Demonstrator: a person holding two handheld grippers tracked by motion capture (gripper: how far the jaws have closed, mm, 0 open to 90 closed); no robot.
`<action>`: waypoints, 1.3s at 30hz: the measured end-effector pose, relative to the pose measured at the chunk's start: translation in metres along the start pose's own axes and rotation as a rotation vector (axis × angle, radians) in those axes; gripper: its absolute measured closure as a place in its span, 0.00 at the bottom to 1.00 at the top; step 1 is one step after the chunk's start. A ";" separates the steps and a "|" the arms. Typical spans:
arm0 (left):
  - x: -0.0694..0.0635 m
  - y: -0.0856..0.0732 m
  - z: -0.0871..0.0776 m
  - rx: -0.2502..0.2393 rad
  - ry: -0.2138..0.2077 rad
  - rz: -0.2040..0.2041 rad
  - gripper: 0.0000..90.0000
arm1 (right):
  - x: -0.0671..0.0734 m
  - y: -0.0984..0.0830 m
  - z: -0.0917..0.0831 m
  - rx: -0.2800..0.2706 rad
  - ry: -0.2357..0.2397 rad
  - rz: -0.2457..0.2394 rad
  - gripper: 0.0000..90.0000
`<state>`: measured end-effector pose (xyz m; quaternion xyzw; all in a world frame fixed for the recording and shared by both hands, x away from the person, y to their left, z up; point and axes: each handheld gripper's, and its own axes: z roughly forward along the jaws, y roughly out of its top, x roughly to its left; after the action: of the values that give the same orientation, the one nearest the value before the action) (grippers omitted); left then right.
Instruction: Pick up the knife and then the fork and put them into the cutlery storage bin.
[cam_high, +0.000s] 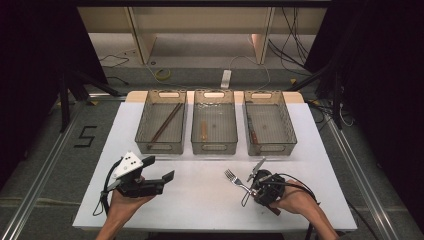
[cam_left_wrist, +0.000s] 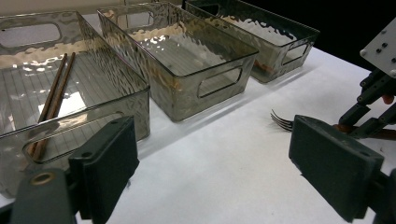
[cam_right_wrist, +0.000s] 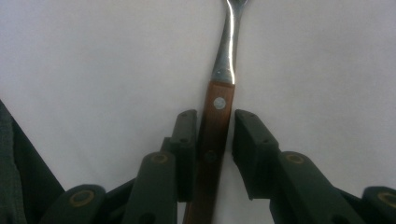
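From above, the right gripper (cam_high: 256, 186) is down on the white table (cam_high: 200, 200) near its front edge, right of centre, bearing on the fork (cam_high: 234, 179), which lies flat with its prongs pointing toward the far left. The left gripper (cam_high: 159, 170) waits by the front left corner with its jaws wide apart and nothing between them. Along the far edge stand three clear bins in a row: the left bin (cam_high: 161, 145) has chopsticks (cam_high: 166, 122) lying slantwise in it, the middle bin (cam_high: 214, 147) holds one brown-handled piece (cam_high: 203, 131), and the right bin (cam_high: 272, 147) has another brown-handled piece (cam_high: 251, 131) along its left wall. What those two pieces are is too small to tell.

Over to the left gripper view: its two pads frame bare table, the chopsticks (cam_left_wrist: 55, 100) show through the wall of the nearest bin (cam_left_wrist: 93, 112), and the fork's prongs (cam_left_wrist: 282, 120) poke out beside the other gripper (cam_left_wrist: 373, 107).

Now the right gripper view, and here's the action: the fork's wooden handle (cam_right_wrist: 212, 140) runs straight up between the jaws. The left pad looks to be against it; the right pad has a sliver of gap showing, so I'd call it closing in, not yet clamped.

My read: this is the grab. Next comes a firm squeeze on the handle, a clean lift, then a carry to one of the bins at the far edge, likely one holding matching cutlery.
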<state>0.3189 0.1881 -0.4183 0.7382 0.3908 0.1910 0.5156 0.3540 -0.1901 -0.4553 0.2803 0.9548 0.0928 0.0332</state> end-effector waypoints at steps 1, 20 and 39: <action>0.000 0.000 0.000 0.000 0.000 0.001 0.17 | 0.000 0.000 0.000 0.000 0.000 0.000 0.78; 0.000 0.000 0.000 -0.001 0.001 0.002 0.17 | 0.000 0.004 0.001 0.025 -0.006 -0.015 0.85; 0.000 0.000 0.000 -0.001 0.002 0.004 0.17 | -0.001 0.003 -0.001 0.012 -0.012 -0.033 0.86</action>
<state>0.3187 0.1880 -0.4181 0.7383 0.3899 0.1930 0.5154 0.3562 -0.1883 -0.4534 0.2651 0.9597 0.0850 0.0387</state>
